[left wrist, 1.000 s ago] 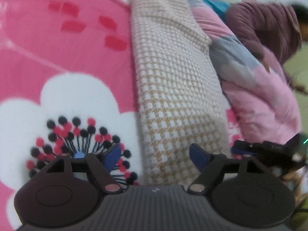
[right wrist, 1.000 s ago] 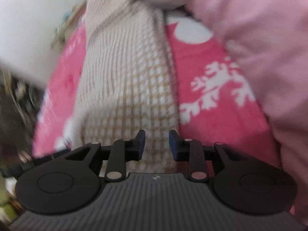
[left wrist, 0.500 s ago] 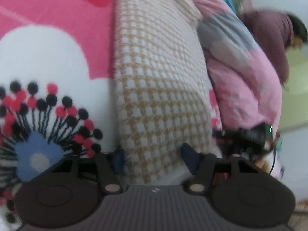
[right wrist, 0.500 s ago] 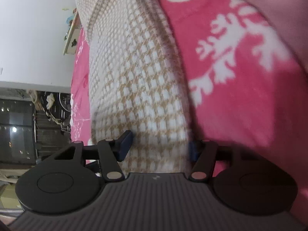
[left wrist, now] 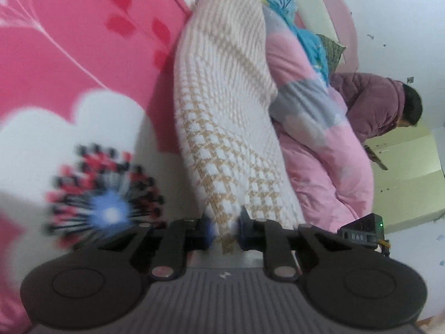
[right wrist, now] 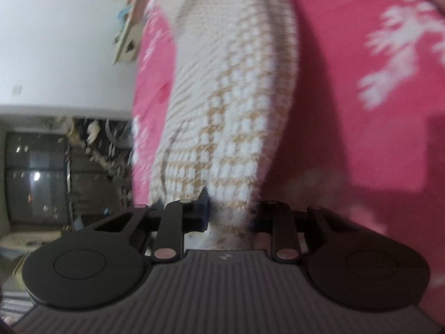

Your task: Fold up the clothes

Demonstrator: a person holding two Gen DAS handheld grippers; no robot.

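Left gripper (left wrist: pixel 225 229) and right gripper (right wrist: pixel 230 213) jaws closing, each clamping the houndstooth garment (left wrist: pixel 222 117) edge above the pink blanket (left wrist: pixel 83 55).

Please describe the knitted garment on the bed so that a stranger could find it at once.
Start from the pink floral blanket that covers the bed. The knit lies along it as a long folded strip, beside the pale pink quilt. Unlike its plain or flowered neighbours, it alone has a small white-and-tan check.

A white wall (left wrist: pixel 395 14) rises at one o'clock above the bed's pink floral blanket (left wrist: pixel 69 64); a dark window (right wrist: pixel 36 178) sits at nine o'clock.
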